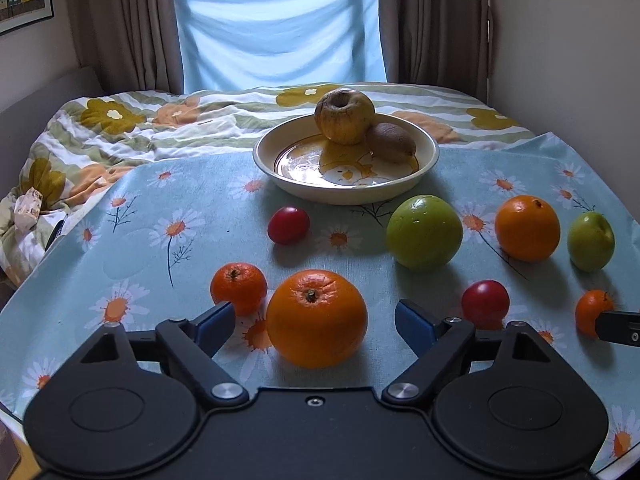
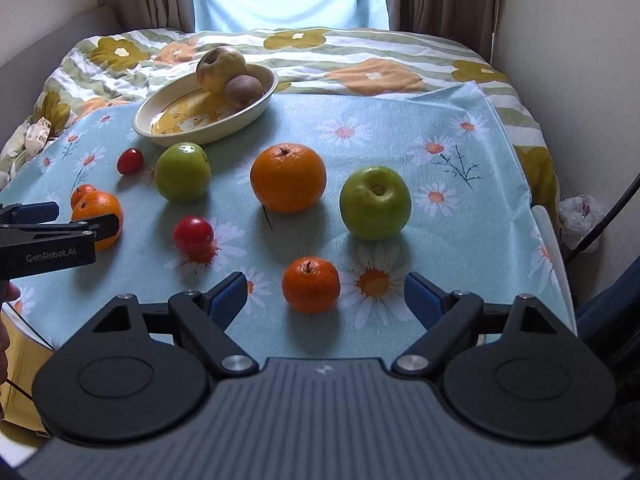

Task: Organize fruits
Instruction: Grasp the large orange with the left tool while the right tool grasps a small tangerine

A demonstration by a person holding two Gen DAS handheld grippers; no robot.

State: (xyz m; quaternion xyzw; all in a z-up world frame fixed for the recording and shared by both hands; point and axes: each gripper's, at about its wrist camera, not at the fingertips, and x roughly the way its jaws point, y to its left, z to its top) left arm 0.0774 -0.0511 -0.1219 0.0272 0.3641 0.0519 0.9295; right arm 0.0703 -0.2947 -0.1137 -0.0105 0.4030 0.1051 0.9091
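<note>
Across a bed (image 1: 120,128), a daisy-print cloth (image 1: 192,208) spread flat, strewn with fruit. At the far middle, a cream bowl (image 1: 280,168) holding a wrinkled yellow apple (image 1: 345,116) with a kiwi (image 1: 391,142) touching it on the right. Near left, left gripper (image 1: 315,324) spread wide around a large orange (image 1: 316,318), pads clear of its skin, a small mandarin (image 1: 239,288) just beside. Near right, right gripper (image 2: 326,300) likewise spread, another mandarin (image 2: 311,285) between the fingers, untouched. Between bowl and grippers: two green apples (image 2: 375,203) (image 2: 183,177), a second orange (image 2: 288,178), two red tomatoes (image 2: 193,235) (image 2: 130,161).
</note>
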